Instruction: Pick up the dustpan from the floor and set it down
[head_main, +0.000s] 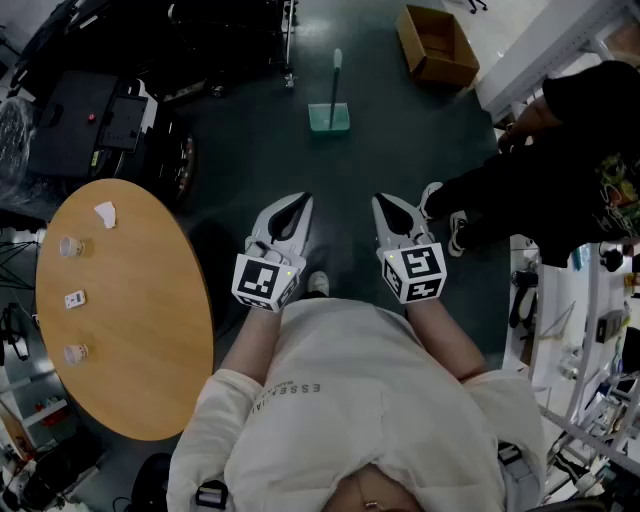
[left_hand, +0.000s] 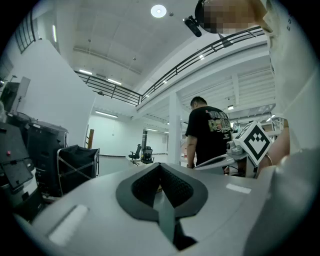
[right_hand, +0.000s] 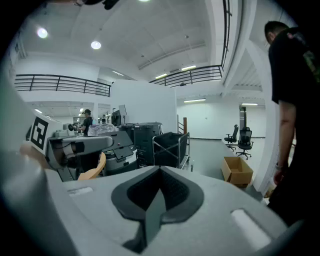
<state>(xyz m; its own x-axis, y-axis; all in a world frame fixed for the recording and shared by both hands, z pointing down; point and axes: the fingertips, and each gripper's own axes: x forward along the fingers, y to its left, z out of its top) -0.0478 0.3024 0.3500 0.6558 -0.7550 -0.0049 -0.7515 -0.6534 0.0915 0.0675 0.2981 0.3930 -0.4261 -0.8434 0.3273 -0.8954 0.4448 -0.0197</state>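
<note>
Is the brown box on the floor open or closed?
Open. The cardboard box shows its inside; no flaps cover the top.

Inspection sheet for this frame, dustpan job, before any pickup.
surface: dark floor.
job's things: green dustpan on the floor, ahead of both grippers, untouched.
clutter: cardboard box; round table with cups and paper.
grippers: left gripper shut, empty; right gripper shut, empty.
cables: thin leads left of the table.
surroundings: person in black at right; black equipment at left.
</note>
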